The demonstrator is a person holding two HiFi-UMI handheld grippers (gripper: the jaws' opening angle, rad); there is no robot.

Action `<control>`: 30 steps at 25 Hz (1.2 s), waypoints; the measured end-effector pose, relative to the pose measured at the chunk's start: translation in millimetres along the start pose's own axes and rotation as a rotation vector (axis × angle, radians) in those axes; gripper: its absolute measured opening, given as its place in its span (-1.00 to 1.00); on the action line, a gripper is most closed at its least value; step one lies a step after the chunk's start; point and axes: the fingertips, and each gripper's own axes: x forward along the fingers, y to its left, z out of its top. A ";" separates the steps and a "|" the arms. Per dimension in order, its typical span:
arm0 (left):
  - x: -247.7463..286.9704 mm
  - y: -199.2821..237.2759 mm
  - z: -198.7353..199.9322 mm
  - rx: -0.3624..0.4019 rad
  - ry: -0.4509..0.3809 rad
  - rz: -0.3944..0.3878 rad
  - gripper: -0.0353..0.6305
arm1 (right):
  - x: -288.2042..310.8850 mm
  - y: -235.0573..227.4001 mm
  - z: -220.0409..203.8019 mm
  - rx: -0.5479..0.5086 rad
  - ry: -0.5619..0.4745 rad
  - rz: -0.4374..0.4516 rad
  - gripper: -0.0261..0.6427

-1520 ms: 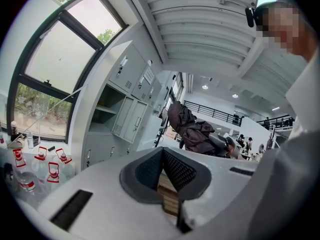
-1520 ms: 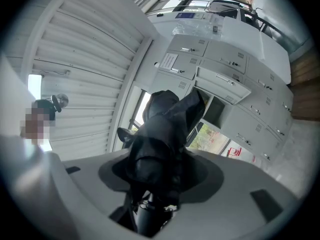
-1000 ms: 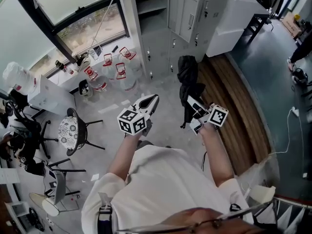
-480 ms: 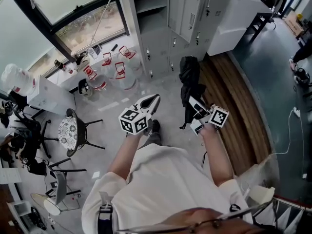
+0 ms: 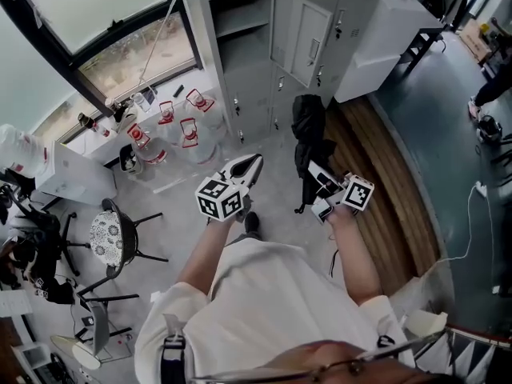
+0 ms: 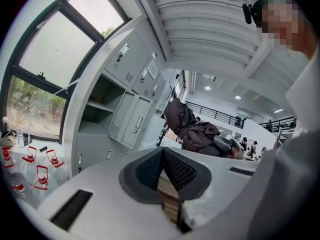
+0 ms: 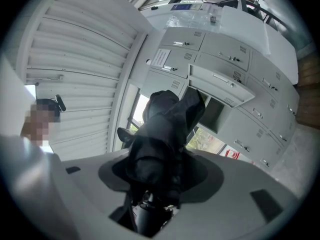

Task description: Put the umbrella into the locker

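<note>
A folded black umbrella (image 5: 308, 130) stands out from my right gripper (image 5: 318, 184), which is shut on its lower end near the handle. In the right gripper view the umbrella's (image 7: 167, 129) fabric fills the space between the jaws and points at the grey locker (image 7: 235, 69). One locker door (image 5: 298, 32) stands open, with an open shelf compartment (image 5: 240, 22) to its left. My left gripper (image 5: 246, 166) is beside the umbrella, shut with nothing in it; its pads (image 6: 175, 169) meet at the tips.
Several water bottles with red handles (image 5: 180, 130) stand on the floor under the window, left of the lockers. A round stool (image 5: 110, 234) is at the left. A wooden floor strip (image 5: 384, 182) runs at the right, and a white cabinet (image 5: 384, 30) stands beyond it.
The person has stepped toward the lockers, so both grippers and the umbrella are nearer to them. The bottles and stool have slid down and left in the head view. Neither grip has changed.
</note>
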 end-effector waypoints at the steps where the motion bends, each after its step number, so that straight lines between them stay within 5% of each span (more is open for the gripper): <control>1: 3.9 6.8 4.0 -0.002 -0.003 0.001 -0.88 | 6.2 -5.4 2.5 -0.002 0.005 -0.005 -0.21; 21: 66.2 189.9 79.4 0.014 0.008 0.009 -0.88 | 174.5 -104.9 56.8 -0.002 0.017 -0.035 -0.21; 30: 87.8 215.7 79.3 -0.009 0.023 0.028 -0.88 | 198.9 -138.1 64.6 0.018 0.036 -0.083 -0.21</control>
